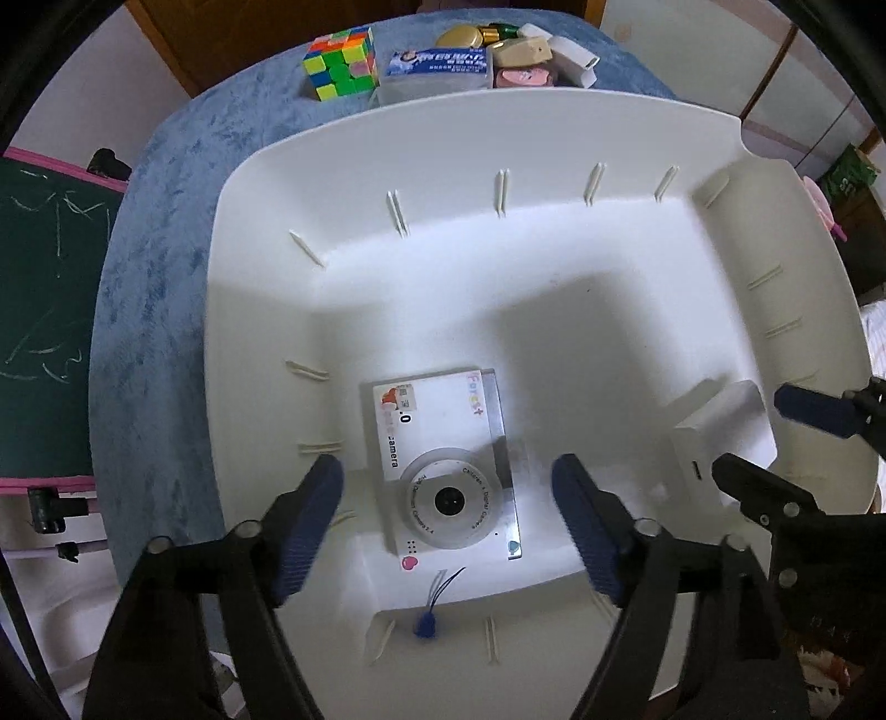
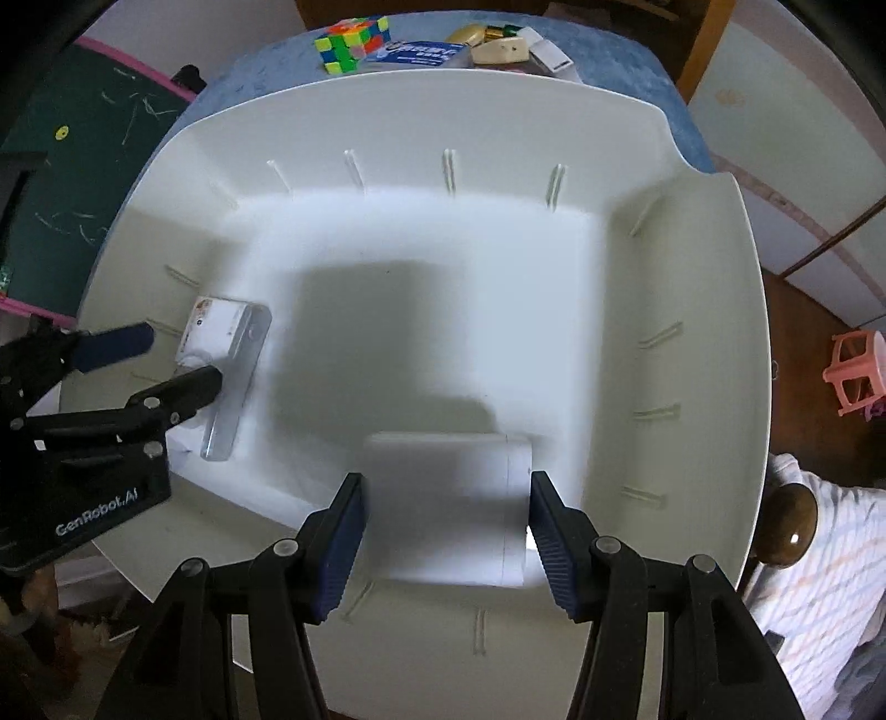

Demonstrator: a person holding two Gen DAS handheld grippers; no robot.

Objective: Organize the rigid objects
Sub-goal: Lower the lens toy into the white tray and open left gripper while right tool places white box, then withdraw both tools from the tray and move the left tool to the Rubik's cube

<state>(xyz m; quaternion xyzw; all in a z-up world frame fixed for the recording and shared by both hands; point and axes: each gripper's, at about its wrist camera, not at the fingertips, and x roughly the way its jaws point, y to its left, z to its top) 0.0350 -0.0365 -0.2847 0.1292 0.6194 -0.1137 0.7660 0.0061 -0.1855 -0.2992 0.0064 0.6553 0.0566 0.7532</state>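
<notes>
A white children's camera (image 1: 443,465) lies flat, lens up, on the floor of a big white bin (image 1: 498,138). My left gripper (image 1: 446,465) points down over it and is open, with a gap between each blue pad and the camera's sides. In the right wrist view the camera (image 2: 227,354) and the left gripper (image 2: 149,360) sit at the bin's (image 2: 692,332) left side. My right gripper (image 2: 446,482) is shut on a plain white box (image 2: 448,509), low in the bin near its front wall. From the left wrist view, that box (image 1: 714,432) and right gripper (image 1: 756,435) are at the right.
Beyond the bin's far rim, on a blue cloth (image 1: 160,232), stand a Rubik's cube (image 1: 340,63), a blue-labelled box (image 1: 437,66) and several small items (image 1: 520,50). A green chalkboard (image 1: 44,310) is on the left, a pink stool (image 2: 855,371) on the right.
</notes>
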